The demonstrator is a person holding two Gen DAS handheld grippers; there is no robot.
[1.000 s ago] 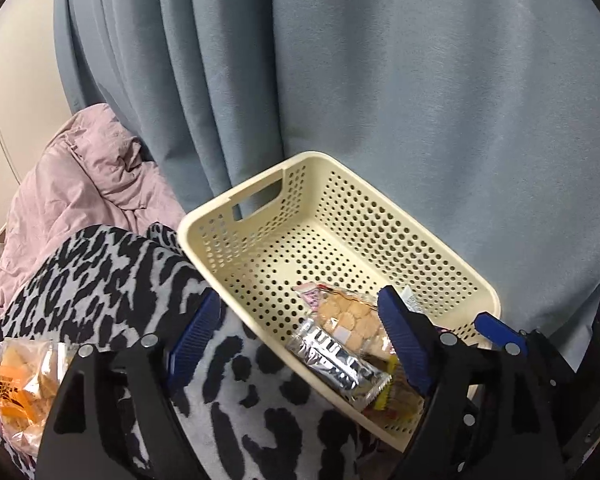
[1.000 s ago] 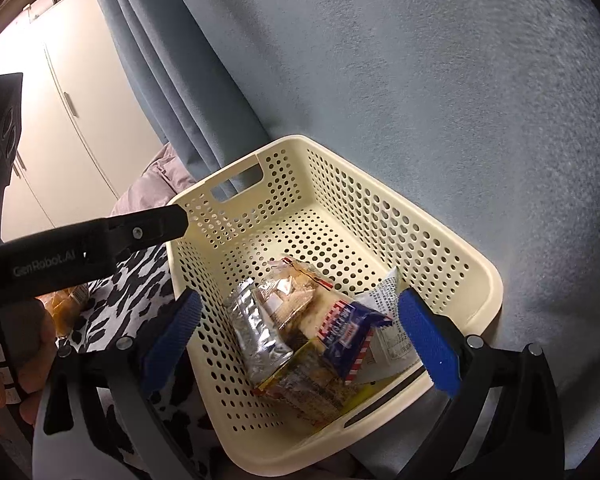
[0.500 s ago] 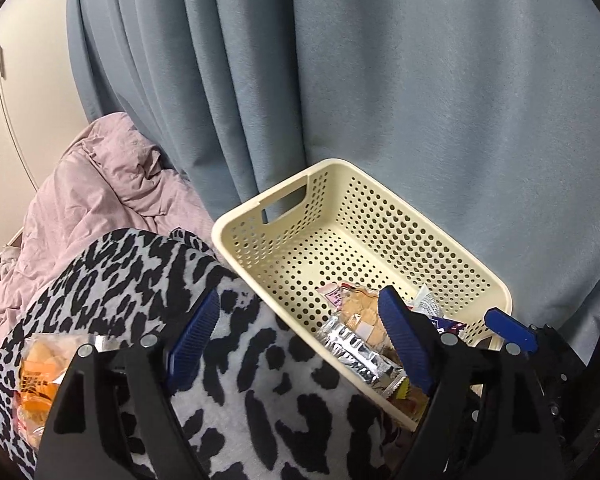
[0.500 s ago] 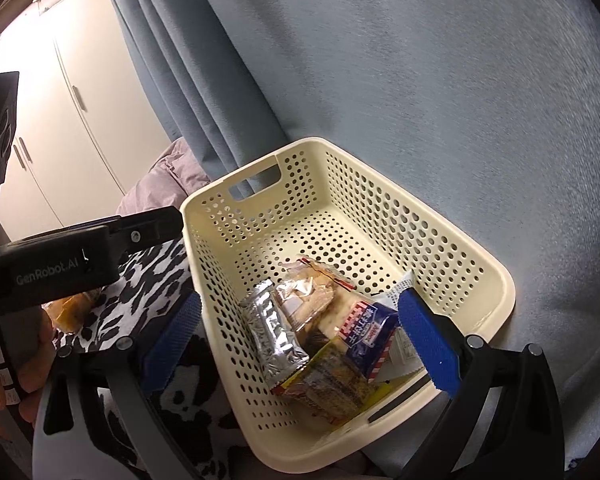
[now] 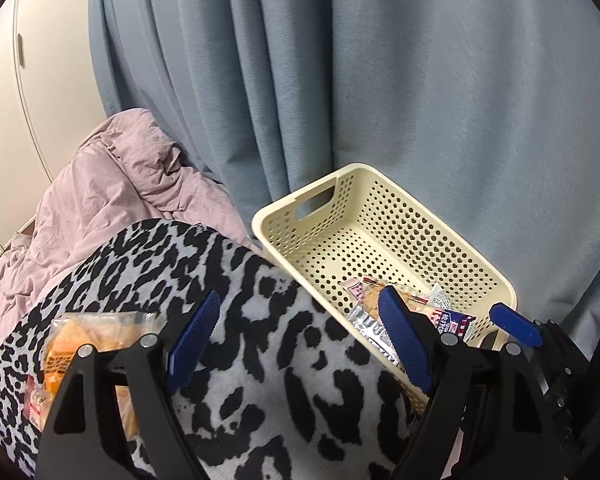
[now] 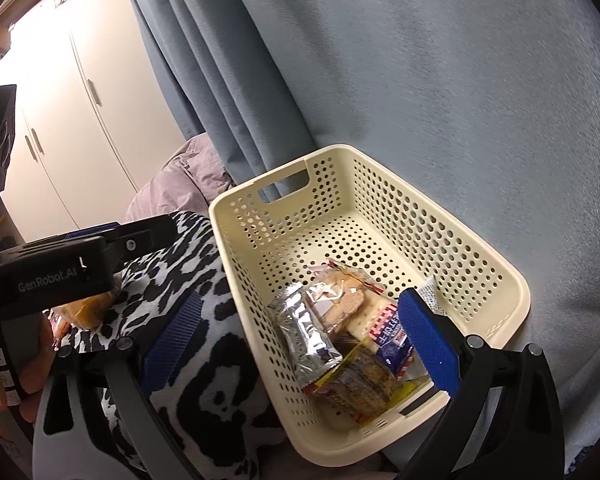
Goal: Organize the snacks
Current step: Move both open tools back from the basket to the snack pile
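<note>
**Both grippers empty beside the half-filled basket**

You held your left gripper (image 5: 296, 336) spread wide over the leopard-print blanket (image 5: 260, 360), nothing between its blue pads (image 5: 194, 336). Just beyond its left finger lay an orange snack packet (image 5: 80, 340) on the blanket, outside the basket and untouched. Your right gripper (image 6: 300, 340) was likewise released and empty, its right pad hanging over the near end of the cream perforated basket (image 6: 380, 168), its left pad above the blanket.

The basket sat against the blue curtain (image 6: 440, 80), beside the blanket's edge. Its near end held a pile of packets: a silver foil pack (image 6: 308, 336), a clear biscuit pack (image 6: 342, 292) behind it, a yellow-edged cracker pack (image 6: 364, 388) in front, and a blue-and-red wrapper (image 6: 392, 344) to the right. The far end of the basket, by the handle slot, was bare. A crumpled pink quilt (image 5: 112, 196) lay behind the blanket.
</note>
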